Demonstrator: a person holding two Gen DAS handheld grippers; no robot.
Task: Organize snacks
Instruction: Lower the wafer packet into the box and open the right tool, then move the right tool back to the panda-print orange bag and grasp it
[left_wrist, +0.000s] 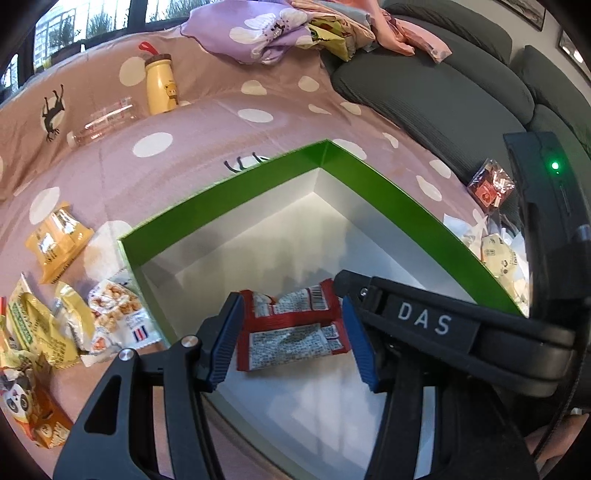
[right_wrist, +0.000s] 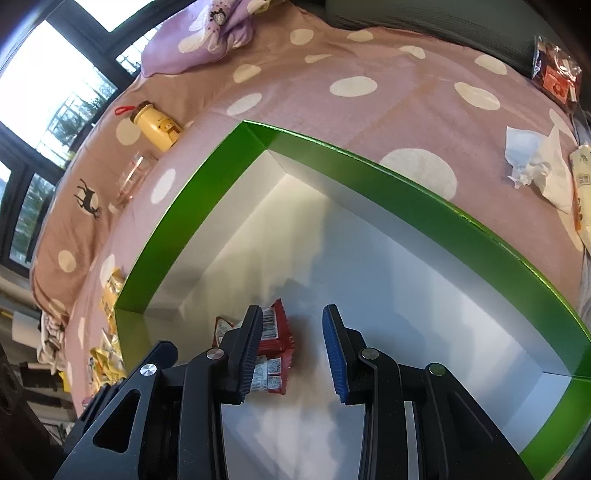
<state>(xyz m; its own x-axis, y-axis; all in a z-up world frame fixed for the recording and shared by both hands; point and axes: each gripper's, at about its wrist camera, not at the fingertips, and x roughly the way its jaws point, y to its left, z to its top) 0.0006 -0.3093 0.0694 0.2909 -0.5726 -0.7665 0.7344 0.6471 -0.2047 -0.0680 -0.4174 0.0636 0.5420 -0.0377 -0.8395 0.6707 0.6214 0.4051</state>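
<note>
A red snack packet (left_wrist: 293, 328) lies flat on the white floor of the green-walled box (left_wrist: 229, 192), near the box's left wall, its long axis running across from one blue pad of the left gripper (left_wrist: 291, 339) to the other; its pale back panels carry fine print and a barcode, too small to read. The left gripper's jaws stand apart on either side of the packet, and I cannot tell whether the pads touch it. The right gripper (right_wrist: 291, 354) hangs over the box floor just right of the same packet (right_wrist: 273, 347), its jaws spread wide with nothing between them; its side, seen from the left wrist, bears the letters "DAS". Most of the box floor beyond and to the right of the packet is bare white. Outside the left wall, on the dotted pink blanket (left_wrist: 207, 125), lie several yellow snack bags (left_wrist: 55, 240) and a packet of round crackers (left_wrist: 118, 310). Farther back stand a yellow bottle (left_wrist: 160, 86) with a bear picture and a clear bottle (left_wrist: 107, 120) on its side. Past the right wall sit crumpled tissues (right_wrist: 535, 166) and a dark red sachet (right_wrist: 556, 79).
</note>
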